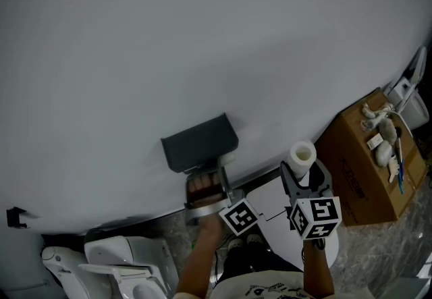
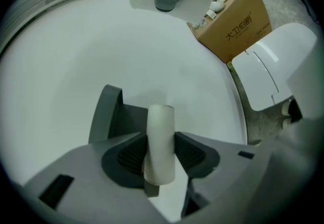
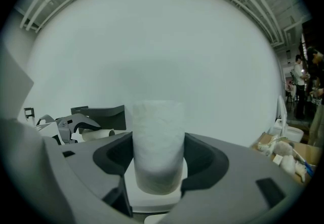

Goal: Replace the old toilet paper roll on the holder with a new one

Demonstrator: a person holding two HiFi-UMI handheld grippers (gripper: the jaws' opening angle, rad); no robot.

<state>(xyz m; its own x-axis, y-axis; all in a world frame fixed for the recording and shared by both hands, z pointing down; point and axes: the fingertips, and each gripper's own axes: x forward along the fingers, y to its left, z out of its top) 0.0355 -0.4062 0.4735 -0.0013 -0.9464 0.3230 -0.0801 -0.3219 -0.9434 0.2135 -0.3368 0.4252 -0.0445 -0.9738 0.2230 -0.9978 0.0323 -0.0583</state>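
Note:
The dark grey holder [image 1: 199,142] is fixed to the white wall. Just below it, my left gripper [image 1: 206,187] is shut on the old roll [image 2: 161,142], a thin pale tube standing upright between the pads, with the holder [image 2: 109,112] right behind it. My right gripper [image 1: 304,175] is to the right of the holder. It is shut on the new toilet paper roll [image 1: 302,154], a thick white roll [image 3: 158,142] held upright and clear of the wall. In the right gripper view the holder [image 3: 98,115] and the old roll [image 3: 96,134] show at the left.
A cardboard box [image 1: 368,162] with small items on top stands at the right by the wall. A white toilet [image 1: 121,264] is at the lower left, and a white lid [image 2: 271,66] lies below the right gripper. People stand far off at the right edge of the right gripper view.

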